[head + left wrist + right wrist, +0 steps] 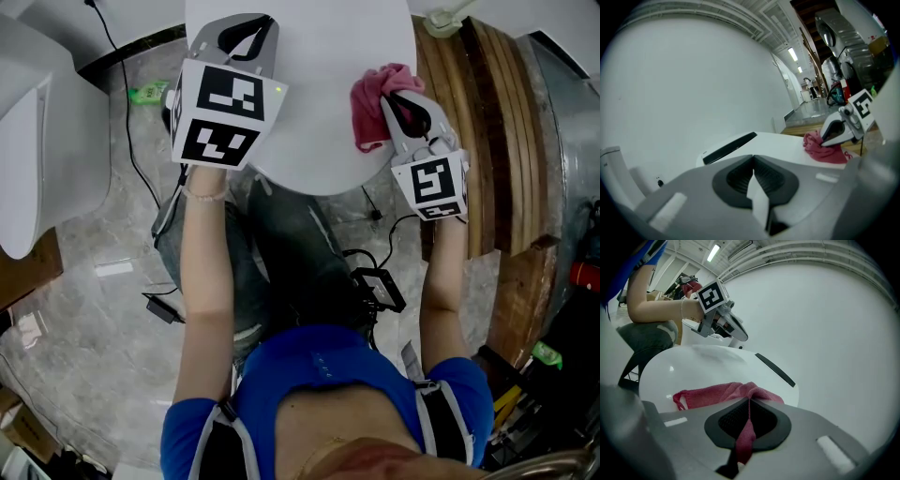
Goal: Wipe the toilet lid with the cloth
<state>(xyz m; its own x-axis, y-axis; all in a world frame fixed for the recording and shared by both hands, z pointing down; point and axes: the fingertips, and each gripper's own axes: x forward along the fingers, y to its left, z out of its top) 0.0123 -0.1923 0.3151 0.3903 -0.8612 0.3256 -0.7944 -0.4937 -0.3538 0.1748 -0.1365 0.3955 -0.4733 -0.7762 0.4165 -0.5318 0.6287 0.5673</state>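
1. A pink cloth (375,103) lies bunched on the white toilet lid (319,75), near the rim at about 3 o'clock in the head view.
2. The right gripper (398,105) comes in from 5 o'clock. Its jaws are pressed together on a fold of the cloth. In the right gripper view a strand of the fabric (722,394) runs back through the closed jaws (749,401), and the rest is spread on the lid (693,366) just ahead.
3. The left gripper (251,33) is above the lid's 10 o'clock side, well apart from the cloth. Its own view shows the jaws (753,159) closed against each other with nothing of the scene between them. The cloth (825,150) and the right gripper (824,139) sit off at 2 o'clock on the lid (787,145).
4. A black hinge strip (729,147) crosses the lid's far end below a plain white wall (693,84). The same strip (776,369) shows in the right gripper view, with the left gripper (743,336) at 11 o'clock.
5. Each gripper carries a marker cube (225,112) printed with black-and-white square patterns. They bear no letters.
6. Beyond the lid at 3 o'clock stand curved wooden boards (478,112).
7. At 9 o'clock a green bottle (150,92) lies on the grey stone floor (103,309) beside a black cable (127,122). Its label is too small to read.
8. At 6 o'clock the person's blue top (347,375) fills the lower frame.
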